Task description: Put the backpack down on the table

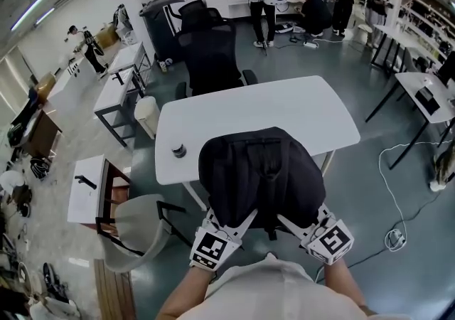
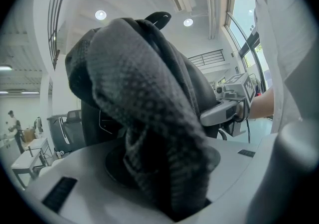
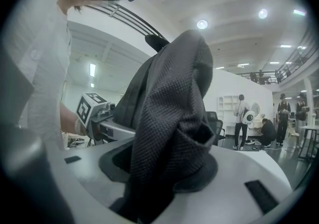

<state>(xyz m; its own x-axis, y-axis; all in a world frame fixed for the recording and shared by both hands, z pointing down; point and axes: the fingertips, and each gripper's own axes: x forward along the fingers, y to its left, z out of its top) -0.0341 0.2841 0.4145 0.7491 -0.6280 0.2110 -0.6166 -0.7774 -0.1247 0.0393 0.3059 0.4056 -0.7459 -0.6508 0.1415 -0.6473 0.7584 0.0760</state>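
Note:
In the head view a black backpack hangs over the near edge of the white table, held up from below on both sides. My left gripper is shut on a fold of its woven fabric at the lower left. My right gripper is shut on the fabric at the lower right. The left gripper view shows the dark cloth bunched between the jaws of the left gripper, with the right gripper beyond it. In the right gripper view the cloth fills the jaws of the right gripper.
A small dark round object sits at the table's left side. A black office chair stands behind the table and a beige chair to my left. Cables lie on the floor at right. Several people stand at the back.

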